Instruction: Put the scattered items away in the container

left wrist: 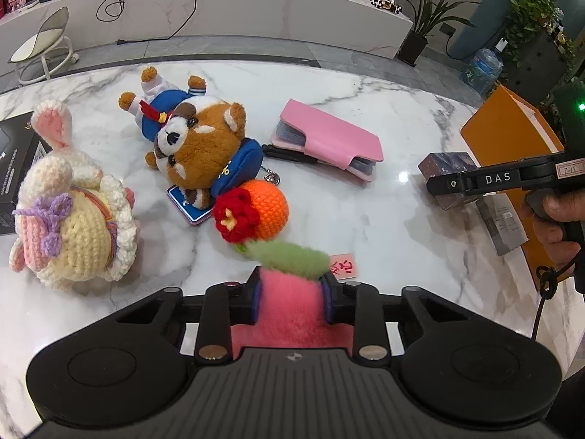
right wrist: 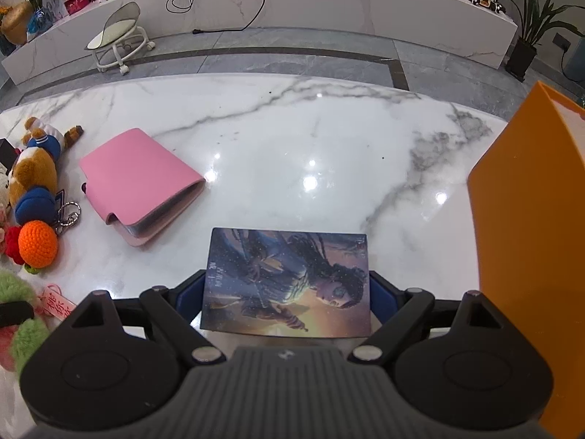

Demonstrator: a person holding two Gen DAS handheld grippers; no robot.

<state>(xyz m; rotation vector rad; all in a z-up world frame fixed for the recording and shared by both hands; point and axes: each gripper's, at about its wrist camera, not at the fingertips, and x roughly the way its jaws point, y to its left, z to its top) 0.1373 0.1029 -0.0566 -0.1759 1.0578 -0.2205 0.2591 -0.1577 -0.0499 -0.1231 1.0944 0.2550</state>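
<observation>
Two views over a white marble bench (right wrist: 292,139) scattered with toys. The left gripper (left wrist: 292,292) is closed on a fluffy pink plush (left wrist: 292,311) with a fuzzy green leaf at its top, squeezed between the two blue-padded fingers (left wrist: 256,300). Just beyond the leaf lies a small pink tag (left wrist: 342,265) with red characters. Ahead of it sits an orange crocheted ball (left wrist: 268,206) with a red knitted flower (left wrist: 234,214) attached, touching a brown plush animal in a blue outfit (left wrist: 193,142) that lies on its back. To the left is a cream crocheted rabbit (left wrist: 69,226) with a purple bow. Further right lies a pink card wallet (left wrist: 329,139), its flap closed, with a dark pen (left wrist: 289,153) tucked against its near edge. The right gripper (right wrist: 285,292) holds a flat box with dark illustrated artwork (right wrist: 285,281), clamped by its sides between the fingers, above the bench surface. Just to its right stands the orange container (right wrist: 530,219), its tall wall close beside the box. Beyond the bench are a grey tiled floor, a white stool (right wrist: 117,36) and potted plants (right wrist: 530,18)
</observation>
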